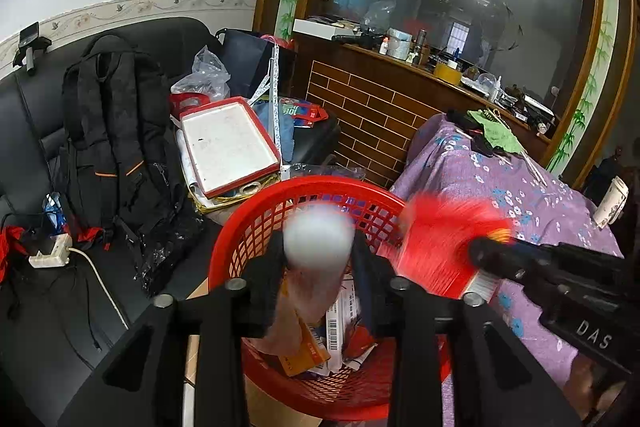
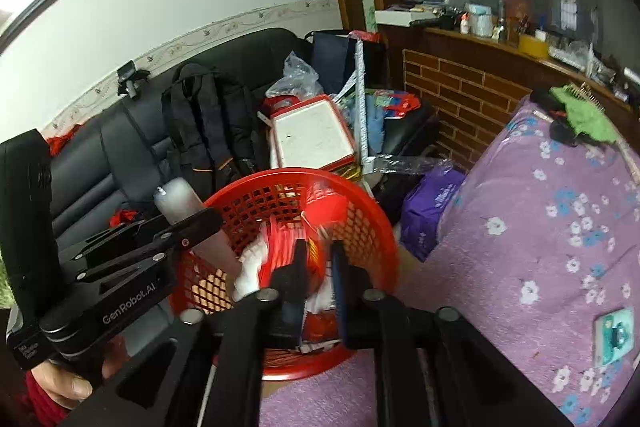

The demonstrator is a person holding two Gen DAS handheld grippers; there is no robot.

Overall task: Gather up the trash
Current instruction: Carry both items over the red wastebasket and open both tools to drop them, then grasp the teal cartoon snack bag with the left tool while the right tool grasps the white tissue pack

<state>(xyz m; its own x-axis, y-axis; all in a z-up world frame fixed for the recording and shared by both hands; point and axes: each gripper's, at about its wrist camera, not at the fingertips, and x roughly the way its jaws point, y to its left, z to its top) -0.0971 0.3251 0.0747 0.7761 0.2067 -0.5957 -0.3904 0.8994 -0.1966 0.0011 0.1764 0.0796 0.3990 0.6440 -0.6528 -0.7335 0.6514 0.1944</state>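
A red mesh basket (image 1: 256,227) holds paper and card scraps; it also shows in the right wrist view (image 2: 372,227). My left gripper (image 1: 318,259) is shut on a pale plastic cup (image 1: 318,243) held over the basket; the cup also shows in the right wrist view (image 2: 180,201). My right gripper (image 2: 318,259) is shut on a red wrapper (image 2: 326,209), blurred, over the basket. In the left wrist view that wrapper (image 1: 436,239) hangs at the basket's right rim, pinched by my right gripper (image 1: 480,251).
A purple flowered cloth (image 2: 540,227) covers a table on the right. A black sofa (image 1: 52,147) on the left holds a black backpack (image 1: 116,131), a red-framed white tray (image 1: 230,143) and bags. A brick-faced counter (image 1: 372,111) stands behind.
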